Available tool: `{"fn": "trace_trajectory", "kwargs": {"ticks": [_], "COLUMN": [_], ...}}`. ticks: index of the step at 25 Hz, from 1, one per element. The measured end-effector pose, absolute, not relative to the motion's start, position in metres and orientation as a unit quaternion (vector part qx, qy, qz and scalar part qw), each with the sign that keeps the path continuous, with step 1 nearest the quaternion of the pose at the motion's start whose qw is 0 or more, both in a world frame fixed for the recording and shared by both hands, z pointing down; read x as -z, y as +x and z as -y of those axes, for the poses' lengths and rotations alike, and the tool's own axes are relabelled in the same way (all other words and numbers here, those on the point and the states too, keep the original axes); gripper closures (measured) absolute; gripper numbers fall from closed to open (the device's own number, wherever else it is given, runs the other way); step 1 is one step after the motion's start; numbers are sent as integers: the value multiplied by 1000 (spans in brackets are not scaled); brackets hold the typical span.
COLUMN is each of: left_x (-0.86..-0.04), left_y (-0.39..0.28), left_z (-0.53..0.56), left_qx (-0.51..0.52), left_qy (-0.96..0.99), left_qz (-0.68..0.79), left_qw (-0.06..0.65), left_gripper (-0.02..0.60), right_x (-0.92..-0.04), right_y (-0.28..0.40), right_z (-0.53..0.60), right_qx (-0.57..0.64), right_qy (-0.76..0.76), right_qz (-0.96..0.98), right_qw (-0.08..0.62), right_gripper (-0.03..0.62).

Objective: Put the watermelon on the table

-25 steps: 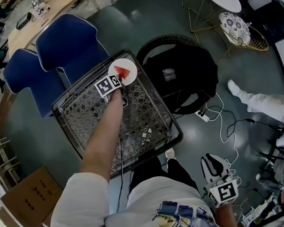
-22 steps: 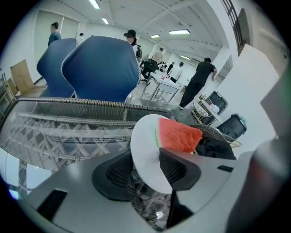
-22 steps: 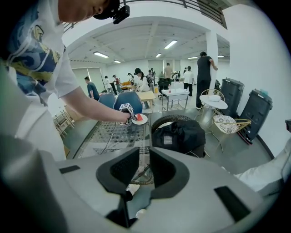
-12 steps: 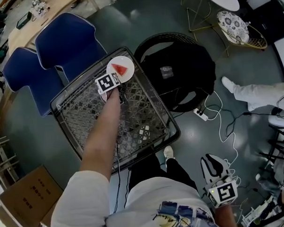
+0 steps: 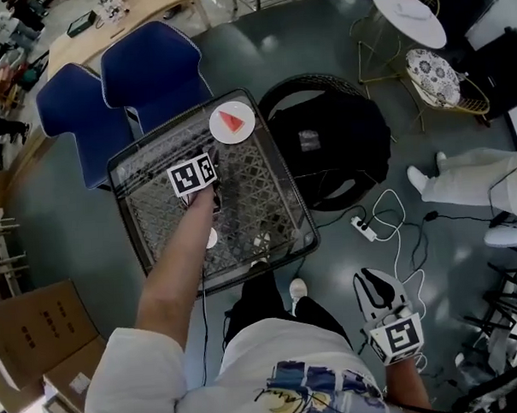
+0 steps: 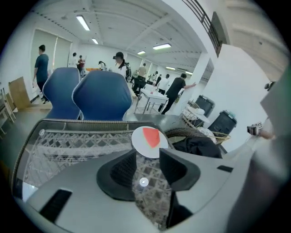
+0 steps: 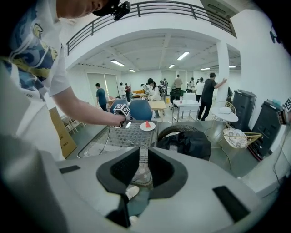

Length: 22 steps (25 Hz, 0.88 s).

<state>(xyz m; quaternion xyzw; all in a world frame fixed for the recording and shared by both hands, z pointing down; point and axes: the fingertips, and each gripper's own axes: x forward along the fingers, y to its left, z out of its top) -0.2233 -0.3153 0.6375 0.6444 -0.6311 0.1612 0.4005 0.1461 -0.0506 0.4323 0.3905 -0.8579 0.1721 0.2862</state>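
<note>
On the white plate (image 5: 218,131) at the mesh table's (image 5: 150,153) far corner, the watermelon wedge (image 5: 230,120) lies lengthwise, tip toward the left gripper (image 6: 148,157), whose jaws, just easing inward, stand wide and empty, the right gripper's (image 7: 143,157) jaws apart too.

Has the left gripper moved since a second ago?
Yes. Left gripper drew back from the watermelon plate, toward the person; its jaws just opened, then narrowed slightly, empty.

left arm (image 5: 177,269): bare, stretched forward over the mesh table (image 5: 253,189) | left gripper (image 6: 146,159): above the table's middle, tilted down, jaws wide apart, just opened then eased in slightly, nothing between | right gripper (image 5: 378,292): well apart from the table, off its near right corner, tilted down, jaws slightly apart, empty
</note>
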Motion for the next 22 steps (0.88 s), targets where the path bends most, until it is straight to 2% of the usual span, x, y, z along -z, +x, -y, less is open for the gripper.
{"fn": "trace_trajectory", "kwargs": {"ticks": [1,4,7,12,22], "left_x": [-624,-582,-545,-477,-365], "left_y": [-218,-205,-187,-147,-51], "left_z": [301,246,181,73,-71], "left_qx": [-146,-96,-62,-15,-43], "left_qy": [655,677,691,726,811], "left_qz": [627,621,614,601,527], "left_qw": [397,383,375,333,251], "left_gripper": [429,569,572,572,572], "right_x": [-430,-425,-419,-419,-396], "right_y": [148,152,158,166,143], "right_z": [49,34,11,-20,-50], "right_qx": [-165,-150,-132,-106,-62], "right_qy": [381,344,302,240,163], "right_qz": [865,886,905,931,959], "right_qw": [281,271,269,253,224], "right_gripper": [531,533,567,583,583]}}
